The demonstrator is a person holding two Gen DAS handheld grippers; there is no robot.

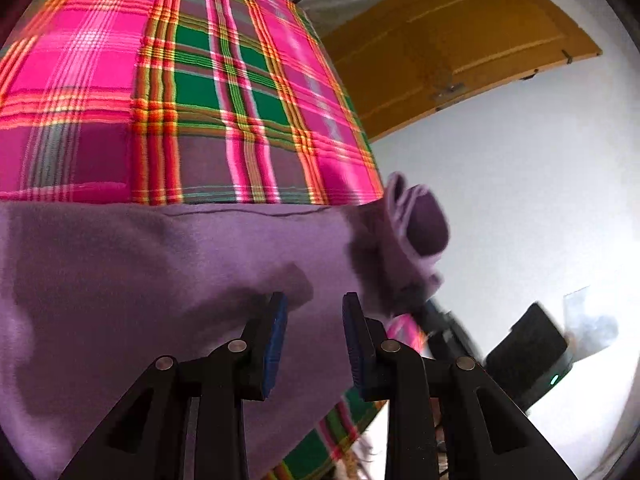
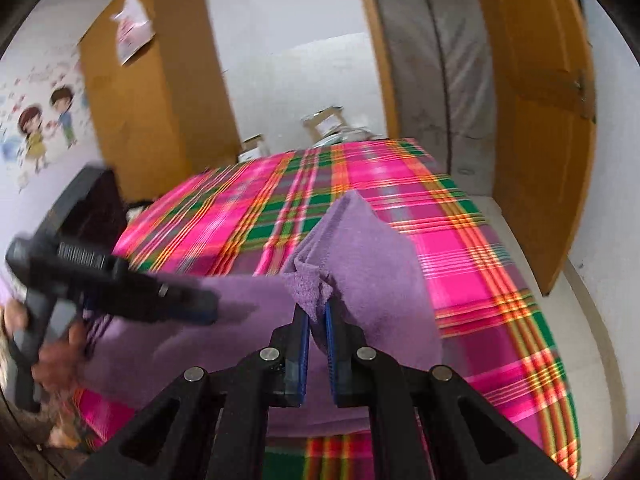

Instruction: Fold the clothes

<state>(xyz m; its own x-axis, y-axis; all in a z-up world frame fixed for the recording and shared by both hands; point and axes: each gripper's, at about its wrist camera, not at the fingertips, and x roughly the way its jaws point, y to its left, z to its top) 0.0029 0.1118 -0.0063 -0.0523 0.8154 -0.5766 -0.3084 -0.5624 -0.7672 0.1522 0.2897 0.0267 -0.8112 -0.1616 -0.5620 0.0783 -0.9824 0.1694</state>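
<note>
Purple cloth (image 2: 256, 304): long axis across plaid bedspread (image 2: 460, 240), corner raised, pinched by right gripper (image 2: 316, 312); left gripper (image 1: 314, 300) released.

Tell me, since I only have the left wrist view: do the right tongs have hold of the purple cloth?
Observer: Yes. The right tongs are shut on a bunched fold of the purple cloth.
Operator: Is that fold off the bed?
Observer: It is. The fold stands up in a peak above the plaid bedcover, while the rest trails down to the left.
Operator: What is past the far end of the bed?
Observer: Some boxes, with a wooden wardrobe to their left against the wall.
</note>
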